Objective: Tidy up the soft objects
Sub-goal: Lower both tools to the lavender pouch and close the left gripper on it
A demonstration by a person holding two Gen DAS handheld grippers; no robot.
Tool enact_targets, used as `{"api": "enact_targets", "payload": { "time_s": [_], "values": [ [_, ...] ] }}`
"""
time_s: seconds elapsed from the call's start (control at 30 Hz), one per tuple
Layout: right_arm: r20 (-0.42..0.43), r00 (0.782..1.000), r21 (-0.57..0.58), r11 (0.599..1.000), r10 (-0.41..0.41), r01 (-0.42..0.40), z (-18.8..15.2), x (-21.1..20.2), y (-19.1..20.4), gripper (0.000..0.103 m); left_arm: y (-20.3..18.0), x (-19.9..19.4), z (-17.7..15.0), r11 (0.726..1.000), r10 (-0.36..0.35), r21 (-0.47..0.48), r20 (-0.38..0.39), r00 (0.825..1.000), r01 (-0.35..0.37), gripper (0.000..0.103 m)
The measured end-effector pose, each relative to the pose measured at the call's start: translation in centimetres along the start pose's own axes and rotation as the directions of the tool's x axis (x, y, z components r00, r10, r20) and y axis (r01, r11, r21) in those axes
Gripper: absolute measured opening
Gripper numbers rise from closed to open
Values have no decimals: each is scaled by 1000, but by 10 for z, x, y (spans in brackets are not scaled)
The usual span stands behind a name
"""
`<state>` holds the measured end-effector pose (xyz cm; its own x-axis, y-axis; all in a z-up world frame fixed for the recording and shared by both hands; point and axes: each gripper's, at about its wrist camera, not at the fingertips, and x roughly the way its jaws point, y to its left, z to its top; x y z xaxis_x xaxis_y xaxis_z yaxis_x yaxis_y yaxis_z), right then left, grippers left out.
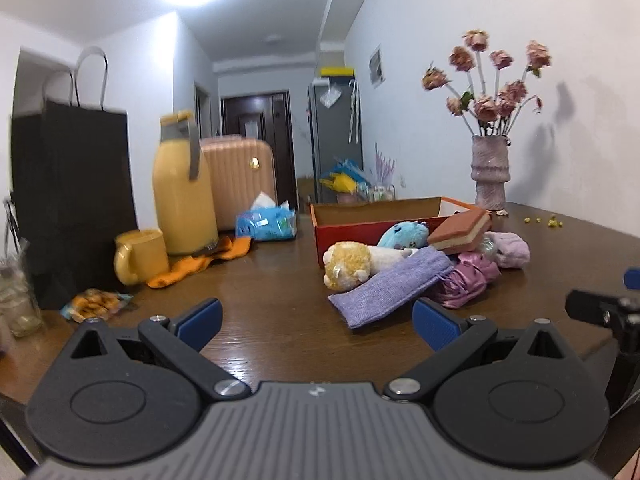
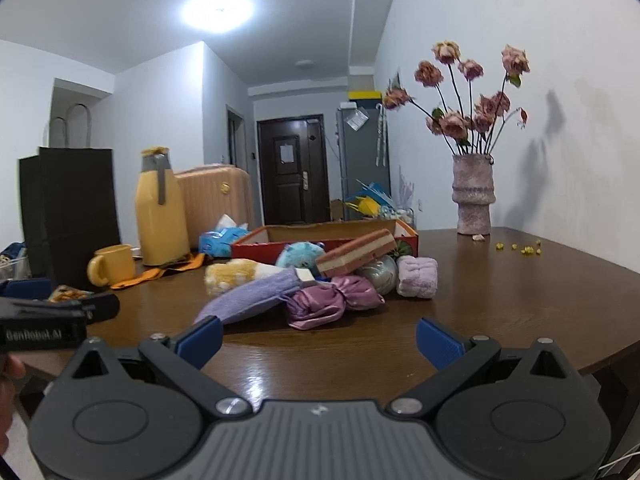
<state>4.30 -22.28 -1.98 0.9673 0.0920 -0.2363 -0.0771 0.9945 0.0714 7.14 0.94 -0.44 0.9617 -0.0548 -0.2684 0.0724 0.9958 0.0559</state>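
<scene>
left gripper (image 1: 316, 320) jaws spread, holding nothing | right gripper (image 2: 318, 338) jaws spread, holding nothing | soft pile: purple pouch (image 1: 390, 286), yellow plush (image 1: 347, 266) beside red box (image 1: 344, 232) on table (image 1: 272, 280)

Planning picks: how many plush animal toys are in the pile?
2: yellow-and-white fluffy plush animal at the pile's left; blue plush creature behind it, against the red cardboard box. Others may be hidden.

Lavender pouch (image 1: 390, 286), red box (image 1: 360, 236).

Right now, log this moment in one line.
left gripper open, empty | right gripper open, empty | soft toys piled before red box
</scene>
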Motion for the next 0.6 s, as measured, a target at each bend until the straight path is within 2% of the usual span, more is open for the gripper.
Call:
{"api": "enact_targets", "payload": {
  "time_s": [0.1,0.2,0.3,0.33,0.37,0.47,0.57,0.6],
  "values": [
    [-8,1000,11,1000,-1,2,7,27,-6,103,10,35,8,996,-57,-77,-55,997,52,103],
    [-11,999,20,999,42,-42,21,55,-9,103,16,72,13,988,-76,-142,-126,989,58,102],
    [-22,995,-16,995,98,-99,38,88,-5,103,27,107,16,965,-120,-254,-178,977,73,92],
    [-40,993,-31,993,114,-115,43,101,-2,103,30,117,18,956,-135,-284,-191,972,77,85],
    [-67,989,-41,990,133,-136,48,114,0,103,32,127,19,948,-155,-306,-200,968,88,81],
    [-154,976,-34,987,152,-159,59,155,2,103,35,153,18,934,-192,-341,-236,953,104,78],
    [-204,953,45,975,223,-218,67,193,0,98,37,176,15,914,-239,-390,-281,929,117,77],
    [-221,944,71,969,245,-235,68,203,-1,93,37,182,14,906,-255,-405,-296,921,121,77]
  ]
}}
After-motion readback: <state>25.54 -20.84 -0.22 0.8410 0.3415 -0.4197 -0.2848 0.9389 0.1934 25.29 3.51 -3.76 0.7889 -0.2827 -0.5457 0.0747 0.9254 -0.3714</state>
